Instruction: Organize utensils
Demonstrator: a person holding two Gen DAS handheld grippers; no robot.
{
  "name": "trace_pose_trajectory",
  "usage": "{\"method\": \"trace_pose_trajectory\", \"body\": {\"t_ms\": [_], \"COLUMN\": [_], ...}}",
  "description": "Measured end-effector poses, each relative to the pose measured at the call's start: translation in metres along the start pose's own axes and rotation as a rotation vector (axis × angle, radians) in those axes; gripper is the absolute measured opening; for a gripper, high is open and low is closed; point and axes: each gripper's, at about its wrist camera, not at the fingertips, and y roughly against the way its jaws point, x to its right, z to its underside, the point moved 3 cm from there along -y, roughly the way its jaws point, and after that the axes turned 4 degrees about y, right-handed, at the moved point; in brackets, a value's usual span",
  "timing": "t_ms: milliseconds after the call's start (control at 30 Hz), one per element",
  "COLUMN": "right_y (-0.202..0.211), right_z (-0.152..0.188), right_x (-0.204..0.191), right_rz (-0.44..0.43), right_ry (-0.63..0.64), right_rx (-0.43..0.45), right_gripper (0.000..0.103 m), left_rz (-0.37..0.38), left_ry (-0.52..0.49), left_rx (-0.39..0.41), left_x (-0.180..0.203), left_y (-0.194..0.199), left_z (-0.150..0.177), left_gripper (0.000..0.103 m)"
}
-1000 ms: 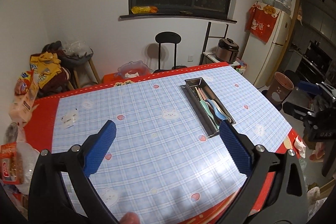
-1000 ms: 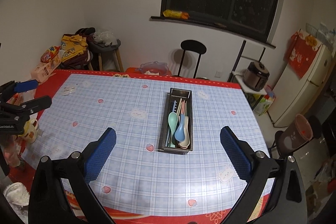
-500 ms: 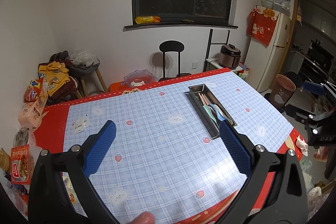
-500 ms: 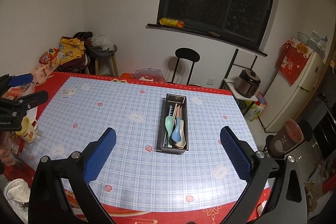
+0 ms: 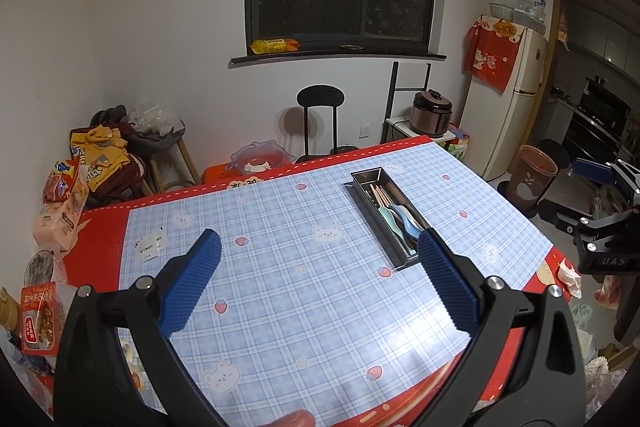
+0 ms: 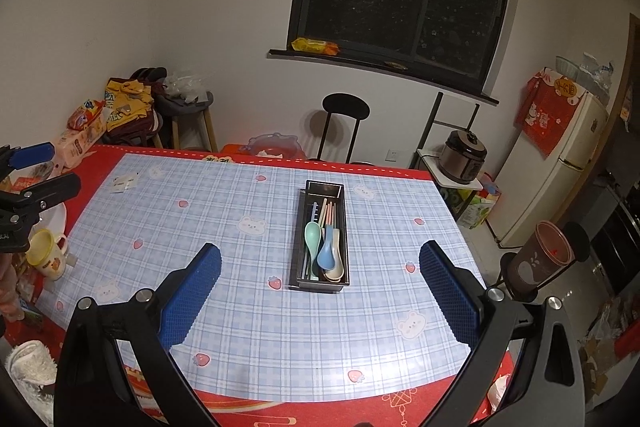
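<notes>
Now the metal utensil tray (image 6: 322, 233) sits on the plaid tablecloth (image 6: 224, 251), holding a green spoon (image 6: 311, 232), a blue spoon (image 6: 326, 254) and chopsticks (image 6: 329, 211). Both the left gripper (image 5: 318, 259) and right gripper (image 6: 320, 263) hang spread wide and empty, on the near side of the tray.
</notes>
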Motion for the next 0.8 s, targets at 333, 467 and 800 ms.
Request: {"method": "trace_pose_trajectory", "body": {"t_ms": [333, 467, 800], "right_y": [0.001, 0.002, 0.003], "right_z": [-0.001, 0.0, 0.002], "right_x": [0.005, 0.006, 0.014], "right_rz": [0.013, 0.02, 0.035], "right_ry": [-0.01, -0.015, -0.032], "right_rx": [0.003, 0.004, 0.003], "right_gripper": [0.097, 0.097, 0.097], "left_rz": [0.009, 0.012, 0.015], "left_ry": [-0.015, -0.02, -0.033], "left_rx": [0.002, 0.005, 0.003], "left_x": [0.007, 0.008, 0.014], "left_y": [0.0, 0.001, 0.0], "left_z": [-0.002, -0.004, -0.005], "left_gripper": [0.097, 0.097, 0.097]}}
